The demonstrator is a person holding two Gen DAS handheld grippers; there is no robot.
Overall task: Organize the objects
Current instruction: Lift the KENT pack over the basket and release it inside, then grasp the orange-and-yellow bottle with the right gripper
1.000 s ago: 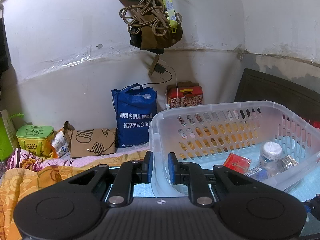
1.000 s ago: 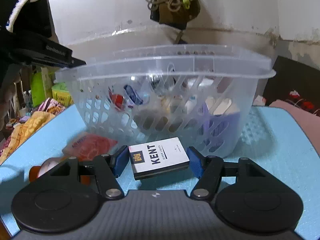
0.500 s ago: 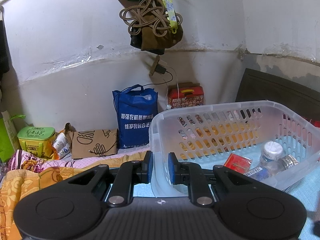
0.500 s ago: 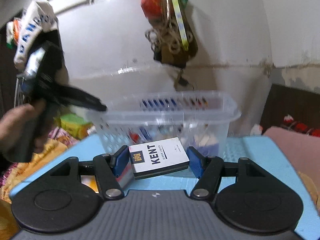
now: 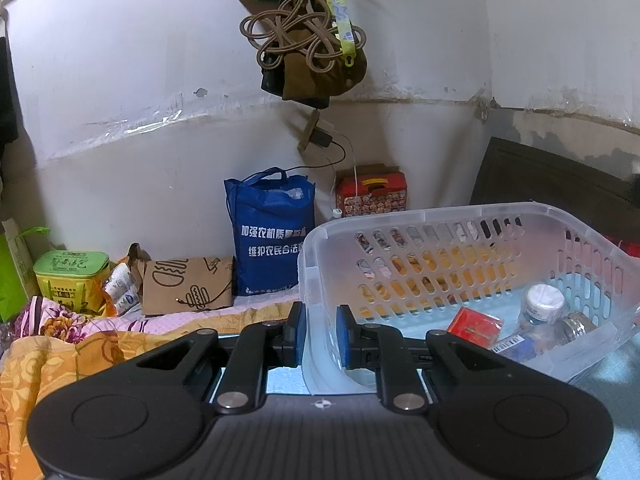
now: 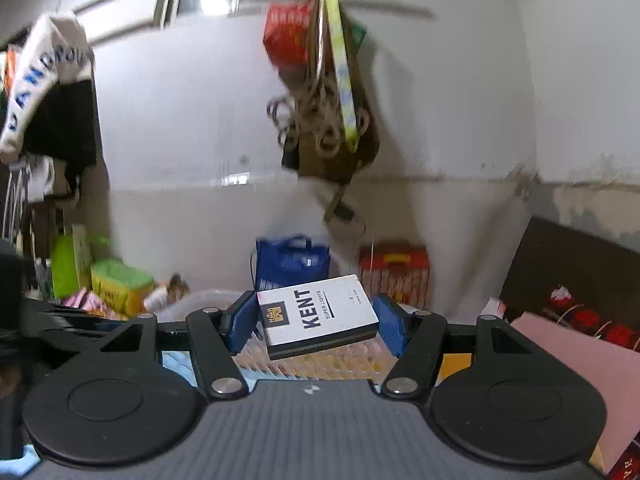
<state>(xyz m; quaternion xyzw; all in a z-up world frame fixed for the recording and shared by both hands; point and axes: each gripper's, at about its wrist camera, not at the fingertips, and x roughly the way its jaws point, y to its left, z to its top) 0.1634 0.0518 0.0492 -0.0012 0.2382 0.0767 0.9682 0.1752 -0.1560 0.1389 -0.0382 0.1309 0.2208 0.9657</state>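
Observation:
My left gripper (image 5: 320,332) is shut on the near left wall of a clear plastic basket (image 5: 460,224) that stands on a light blue mat. In the basket lie a red packet (image 5: 474,322), a white-capped bottle (image 5: 542,304) and a small jar (image 5: 578,322). My right gripper (image 6: 318,320) is shut on a white KENT cigarette pack (image 6: 316,314) and holds it high above the basket, whose rim (image 6: 200,300) and holed wall show just below the pack.
Against the wall stand a blue bag (image 5: 272,232), a red box (image 5: 372,194), a brown paper bag (image 5: 186,286) and a green tin (image 5: 70,276). Flowered orange cloth (image 5: 48,356) lies at left. Ropes and bags (image 5: 308,44) hang overhead. A pink cloth (image 6: 576,356) lies right.
My right gripper has risen with the KENT pack, from low in front of the basket to above its rim. The left gripper has stayed on the basket wall.

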